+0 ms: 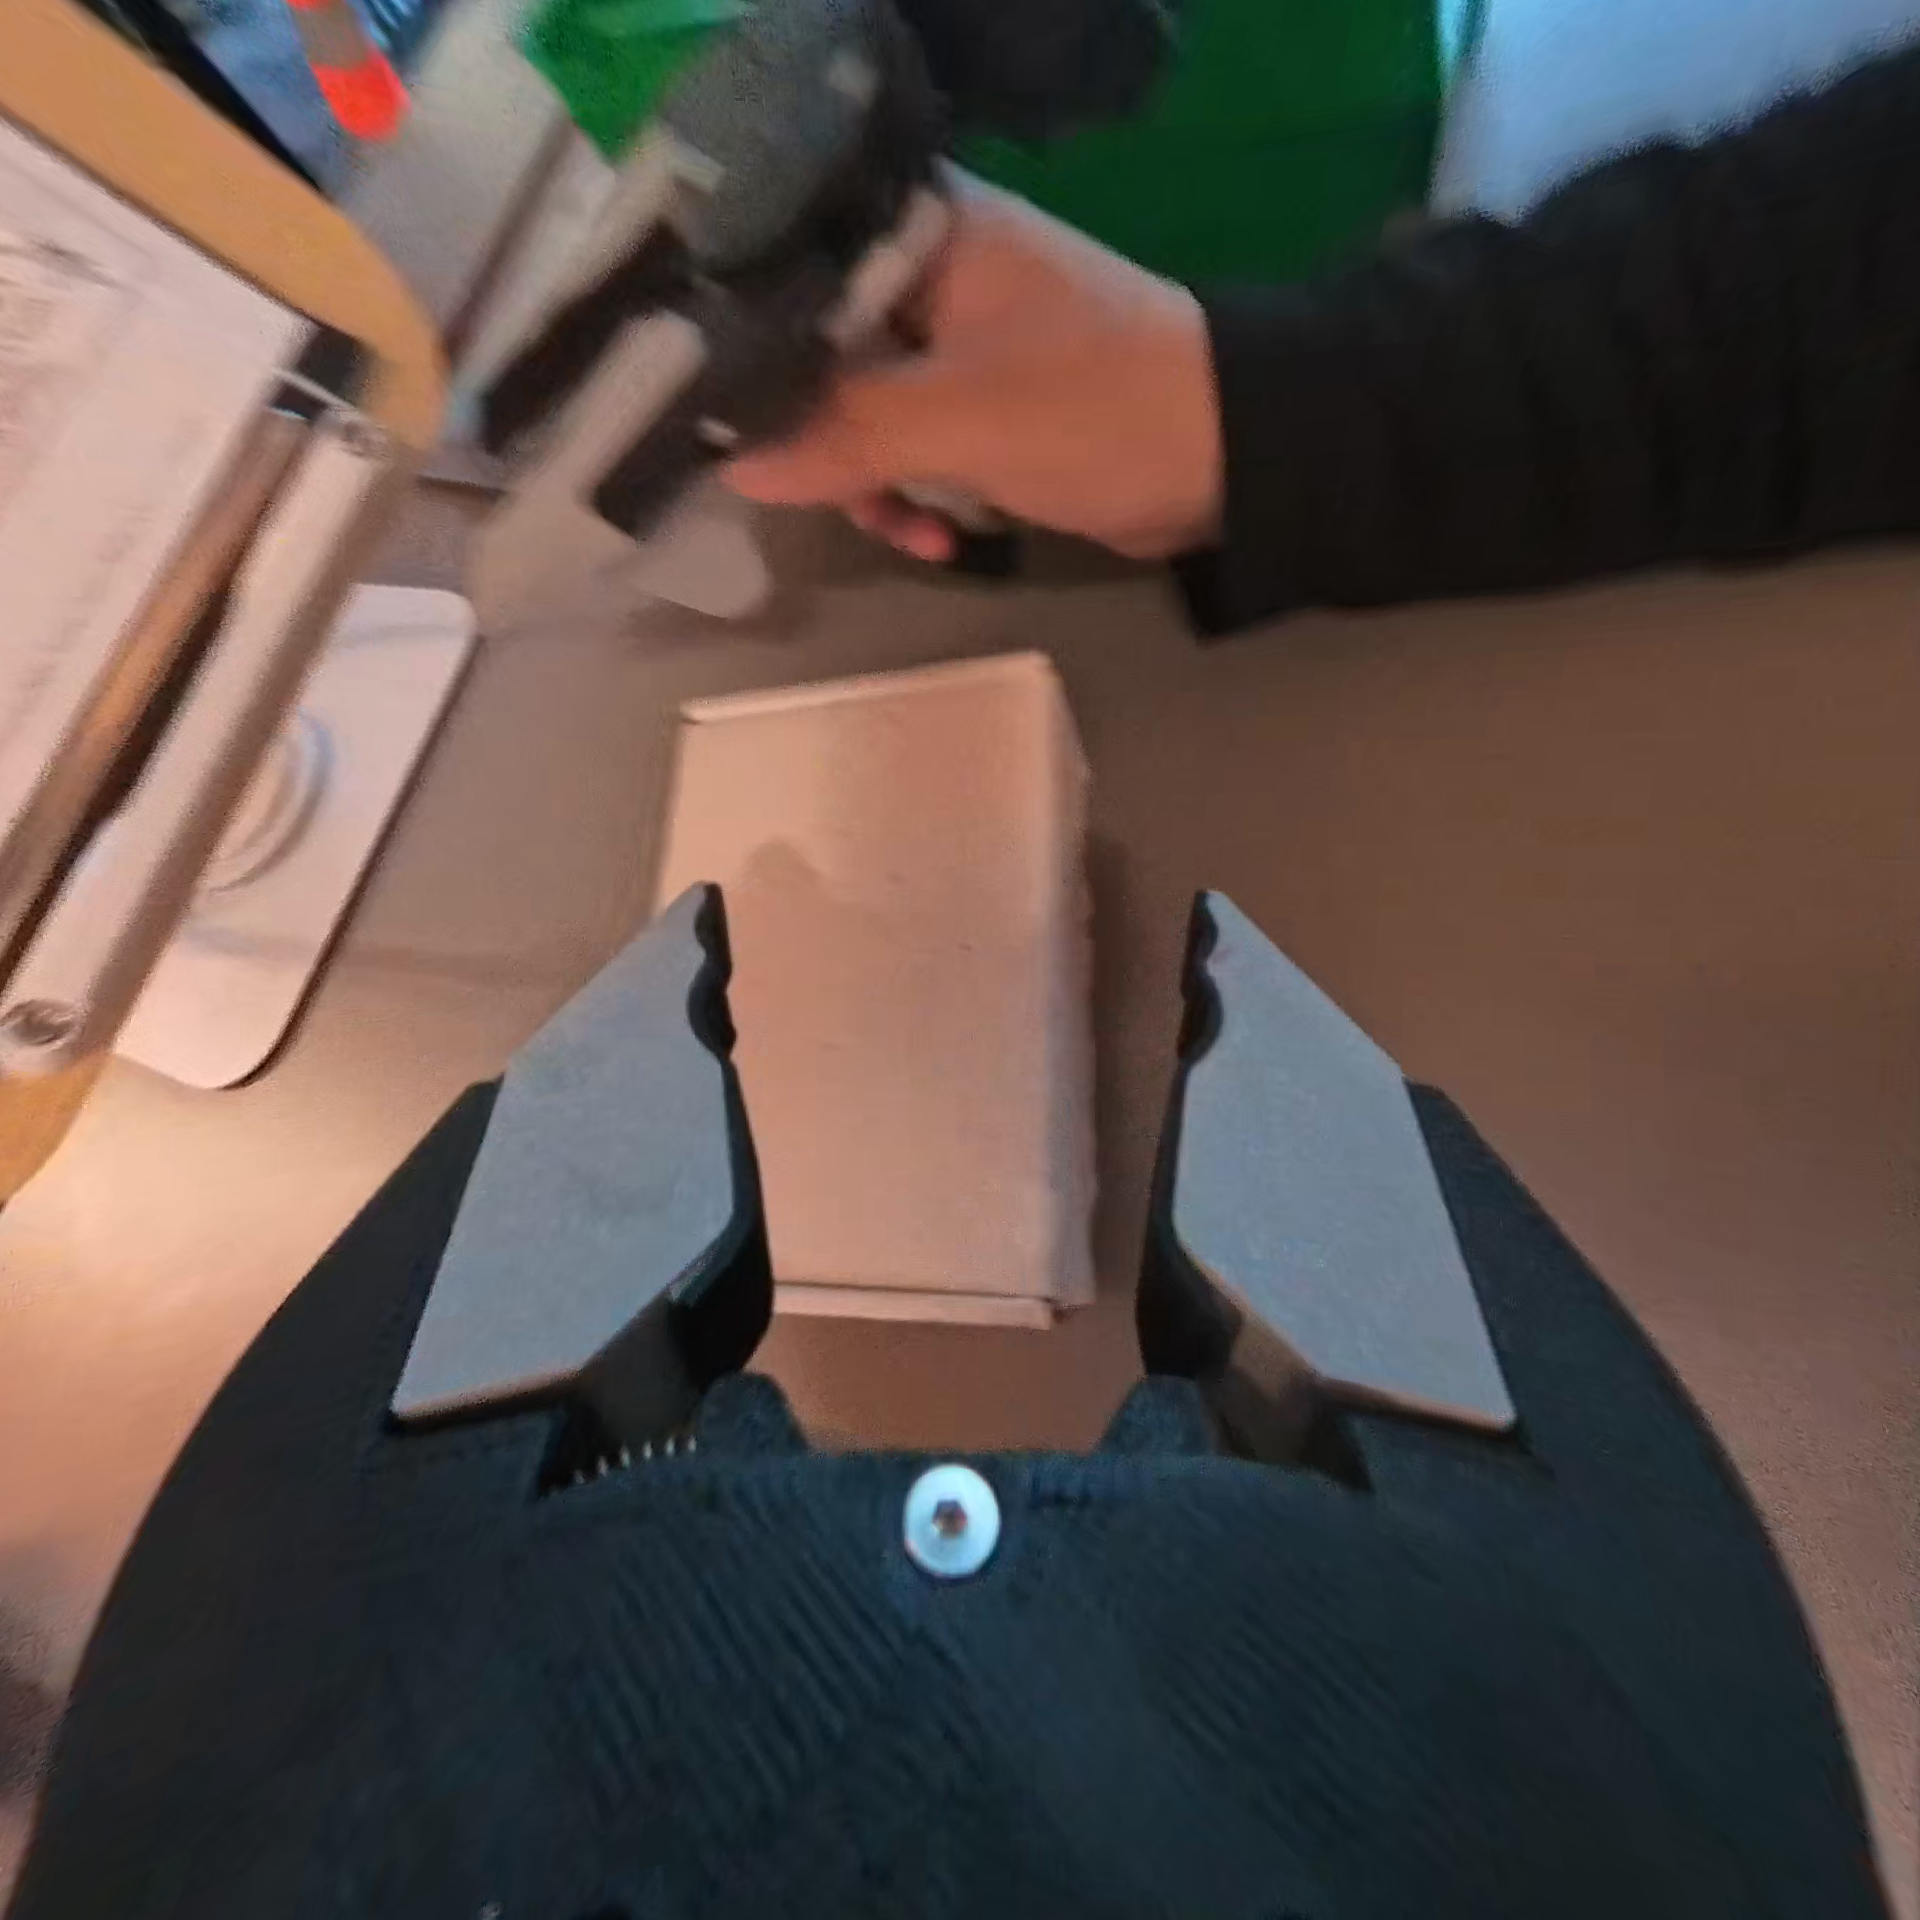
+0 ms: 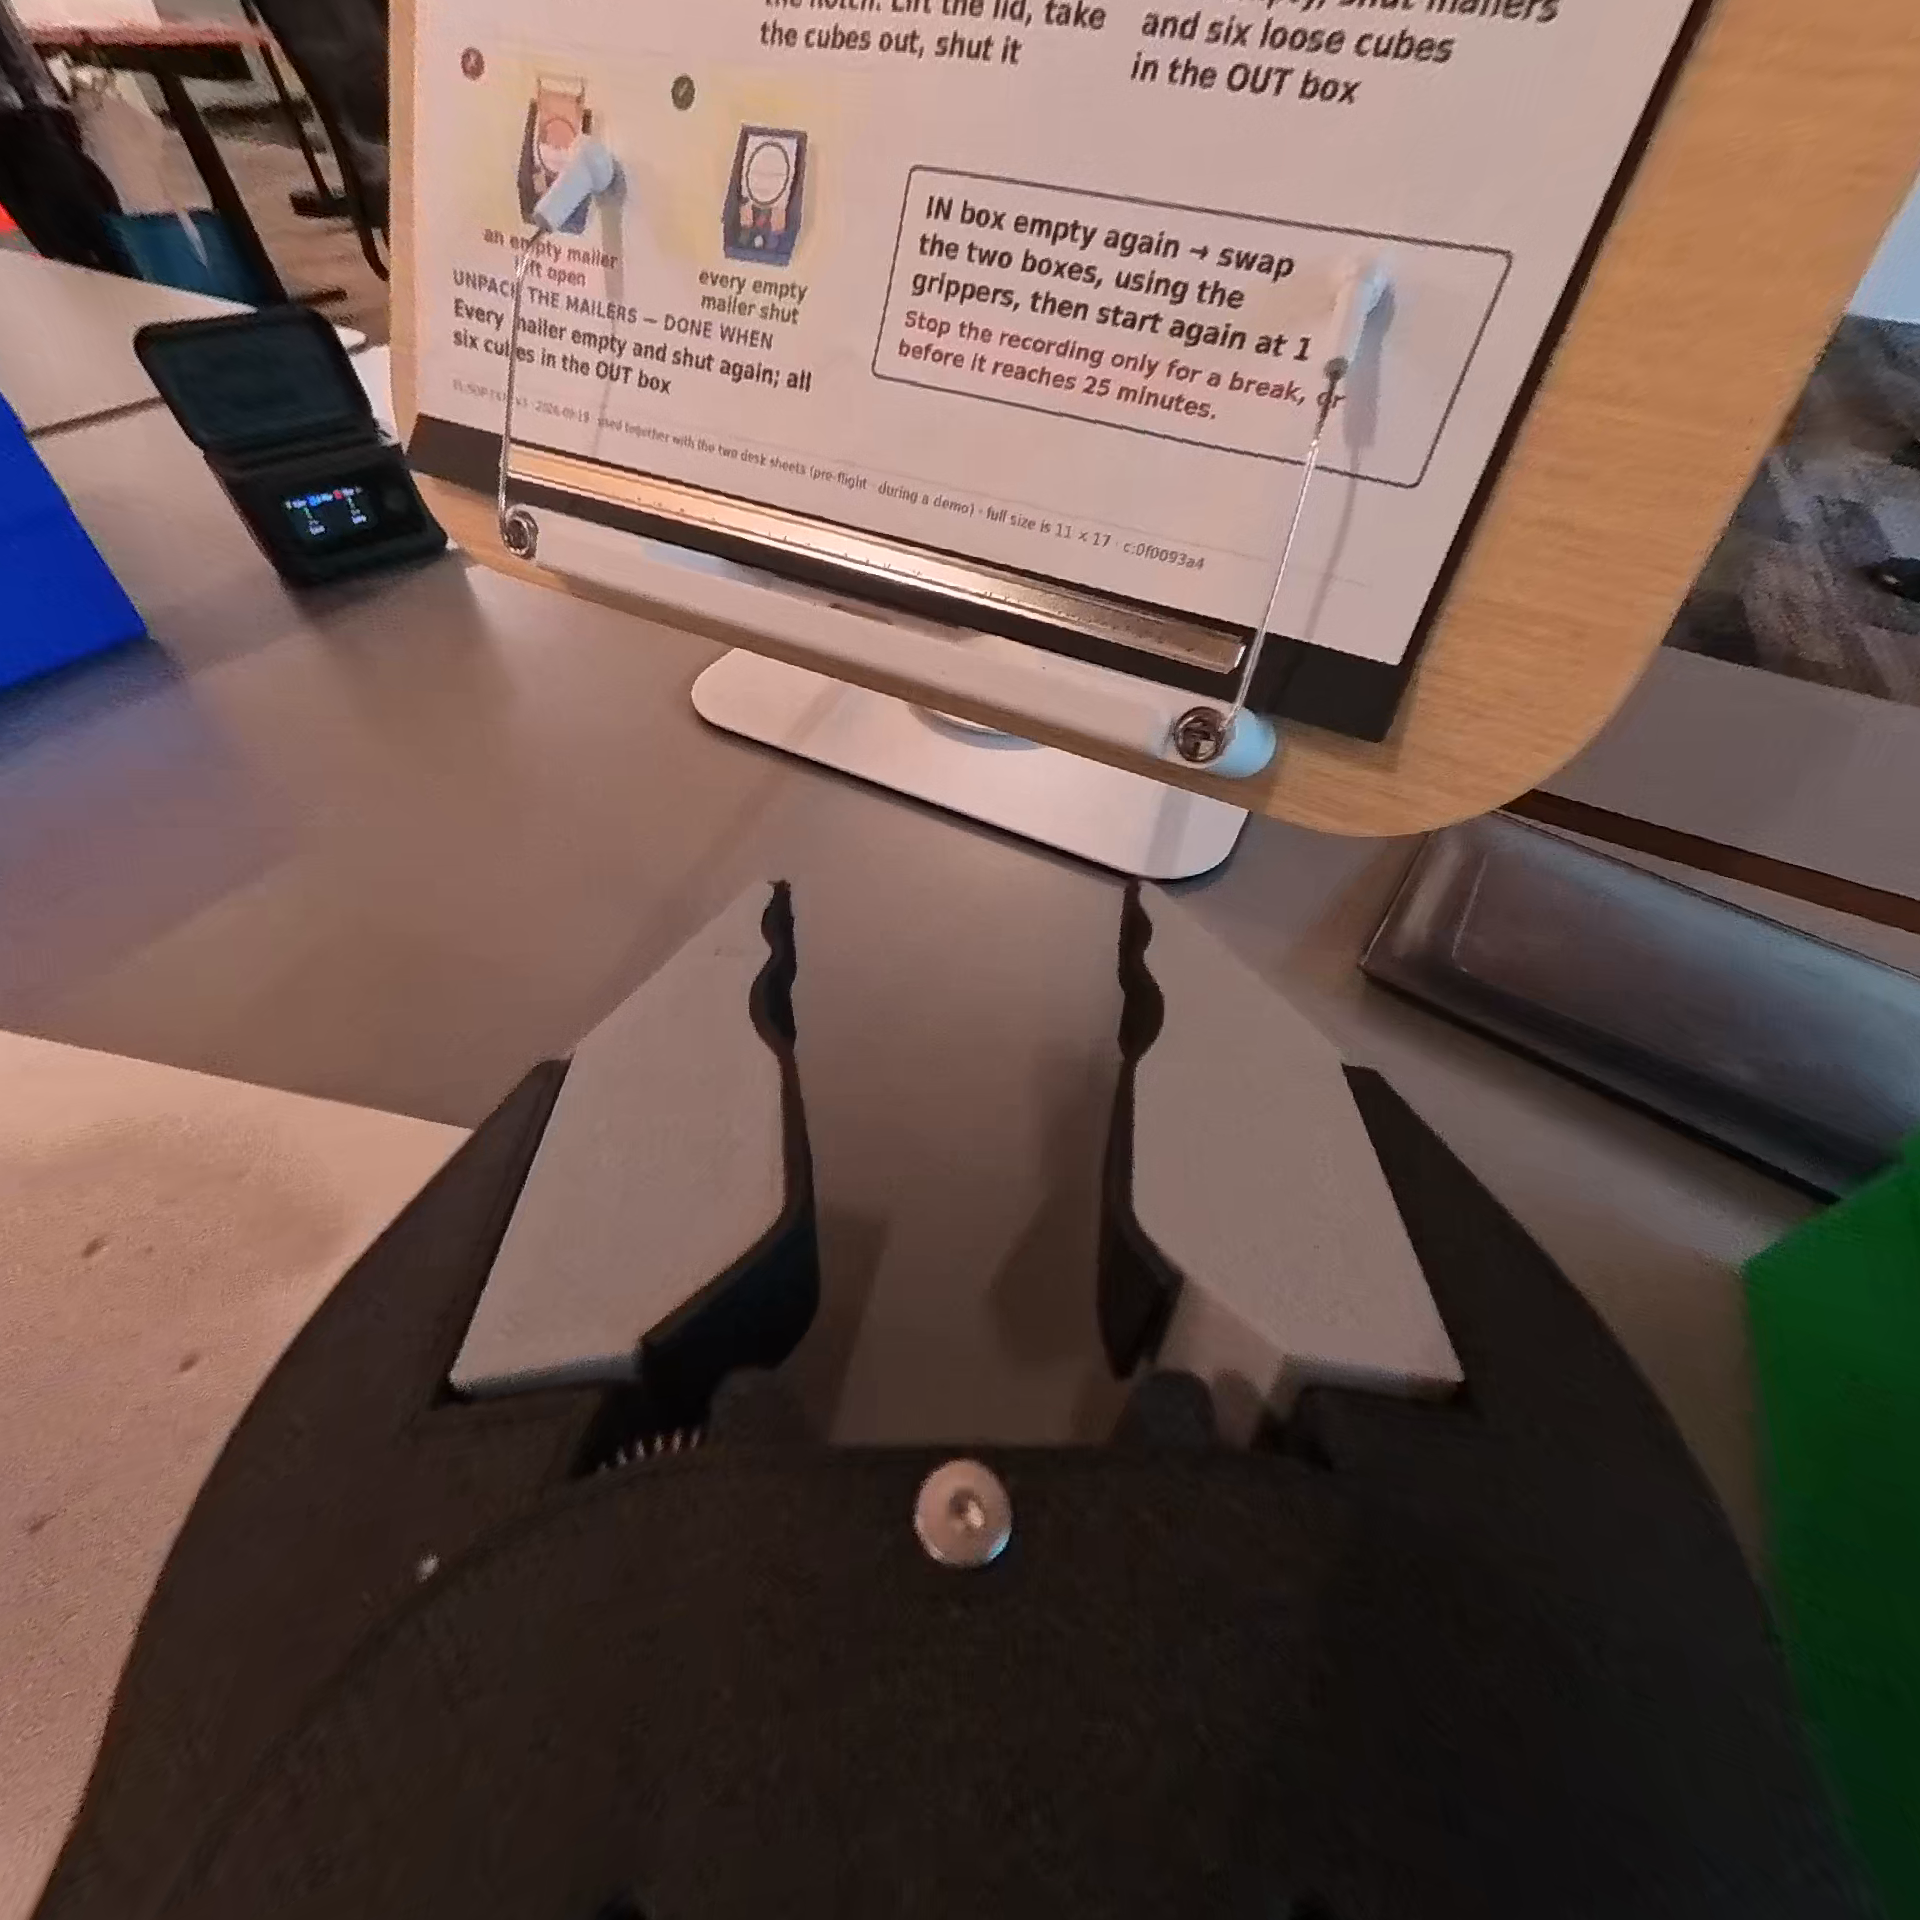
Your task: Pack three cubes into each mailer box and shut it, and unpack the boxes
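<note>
A shut white mailer box [image 1: 883, 987] lies flat on the grey table, straight ahead of my left gripper [image 1: 956, 909], which is open and empty just above its near half. My right gripper [image 2: 951, 899] is open and empty over bare table, pointing at the base of the sign stand. It also shows, blurred, in the left wrist view [image 1: 665, 416], held by a hand [image 1: 1039, 416] beyond the box. A corner of the white mailer box [image 2: 156, 1299] shows at the left of the right wrist view. No cubes are in view.
A wood-backed instruction sheet [image 2: 987, 312] on a white stand base [image 2: 966, 790] stands at the back of the table. A green box [image 2: 1839, 1507] is at the right, a blue box [image 2: 52, 561] at the left. A small black device [image 2: 301, 457] and a metal tray [image 2: 1642, 987] lie nearby.
</note>
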### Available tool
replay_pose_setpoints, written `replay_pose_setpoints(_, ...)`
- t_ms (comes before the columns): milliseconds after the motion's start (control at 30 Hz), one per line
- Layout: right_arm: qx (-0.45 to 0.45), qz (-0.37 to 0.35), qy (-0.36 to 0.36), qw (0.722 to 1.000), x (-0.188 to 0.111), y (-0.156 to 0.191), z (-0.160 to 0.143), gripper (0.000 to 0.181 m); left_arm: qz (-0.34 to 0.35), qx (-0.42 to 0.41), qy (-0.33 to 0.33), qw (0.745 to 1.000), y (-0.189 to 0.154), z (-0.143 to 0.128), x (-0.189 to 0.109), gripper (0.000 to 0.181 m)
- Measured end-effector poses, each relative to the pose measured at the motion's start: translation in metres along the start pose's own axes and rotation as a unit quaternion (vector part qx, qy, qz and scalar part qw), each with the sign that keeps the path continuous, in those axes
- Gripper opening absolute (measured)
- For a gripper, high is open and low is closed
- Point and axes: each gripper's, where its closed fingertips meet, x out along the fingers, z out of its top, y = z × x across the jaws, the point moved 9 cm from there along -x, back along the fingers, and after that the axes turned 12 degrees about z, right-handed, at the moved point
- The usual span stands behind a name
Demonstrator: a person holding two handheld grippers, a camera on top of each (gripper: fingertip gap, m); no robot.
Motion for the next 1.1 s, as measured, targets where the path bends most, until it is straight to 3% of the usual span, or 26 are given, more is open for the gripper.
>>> replay_pose_setpoints(100, -0.005, 0.005, 0.009, 1.000, 0.005, 0.001, -0.003, 0.060, 0.029, -0.091, -0.079, 0.992, 0.041, -0.007, -0.004, 0.081)
replay_pose_setpoints(267, -0.010, 0.011, 0.024, 1.000, 0.017, 0.004, -0.010, 0.060, 0.117, -0.211, -0.191, 0.952, 0.095, -0.028, 0.003, 0.061)
replay_pose_setpoints(367, -0.018, 0.008, 0.038, 0.999, 0.023, 0.006, -0.013, 0.058, 0.161, -0.214, -0.187, 0.945, 0.107, -0.044, 0.013, 0.060)
replay_pose_setpoints(533, -0.015, 0.023, 0.039, 0.999, 0.030, 0.010, -0.011, 0.057, 0.232, -0.164, -0.149, 0.947, 0.102, -0.065, 0.016, 0.044)
replay_pose_setpoints(667, -0.016, 0.029, 0.042, 0.999, 0.033, 0.012, -0.011, 0.056, 0.213, -0.202, -0.157, 0.943, 0.101, -0.058, 0.009, 0.051)
replay_pose_setpoints(1100, -0.021, 0.038, 0.023, 0.999, 0.033, 0.019, -0.009, 0.048, 0.203, -0.182, -0.119, 0.955, 0.094, -0.070, 0.010, 0.051)
